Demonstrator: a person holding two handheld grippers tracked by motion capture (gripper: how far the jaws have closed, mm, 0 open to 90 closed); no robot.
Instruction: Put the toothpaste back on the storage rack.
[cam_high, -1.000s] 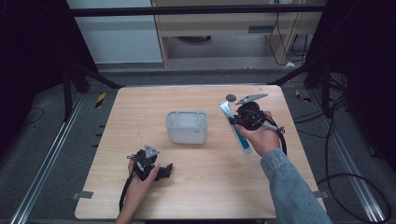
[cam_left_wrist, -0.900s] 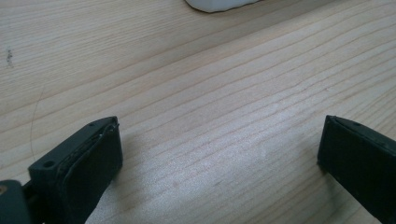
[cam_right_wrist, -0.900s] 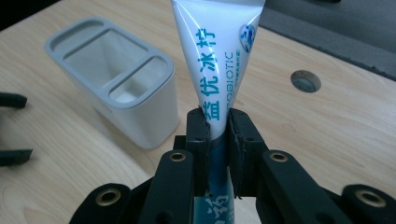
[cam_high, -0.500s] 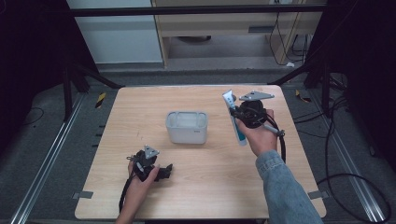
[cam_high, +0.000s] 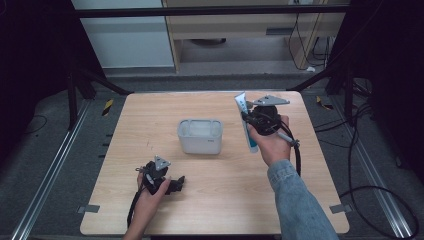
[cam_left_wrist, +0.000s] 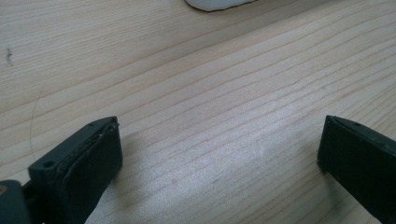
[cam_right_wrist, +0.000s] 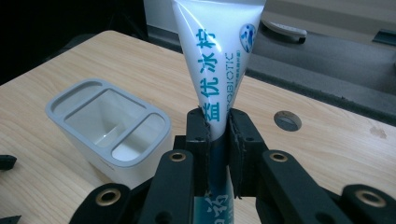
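My right gripper (cam_right_wrist: 217, 122) is shut on a white and blue toothpaste tube (cam_right_wrist: 215, 56), which stands nearly upright with its flat crimped end up. In the high view that tube (cam_high: 247, 122) is held above the table's right half, just right of a white holder (cam_high: 200, 135) with a large and two narrow compartments (cam_right_wrist: 112, 123). My left gripper (cam_high: 172, 184) lies low at the table's front left, jaws wide open over bare wood (cam_left_wrist: 219, 154) with nothing between its pads (cam_left_wrist: 91, 161).
The wooden table (cam_high: 150, 115) has a round hole (cam_right_wrist: 287, 120) near its far right edge. A black cable (cam_high: 299, 160) trails from the right gripper along the sleeve. Dark floor, metal rails and cables surround the table.
The right hand has swung the tube up from a slant to nearly upright and shifted slightly toward the holder. The left hand has stayed put.
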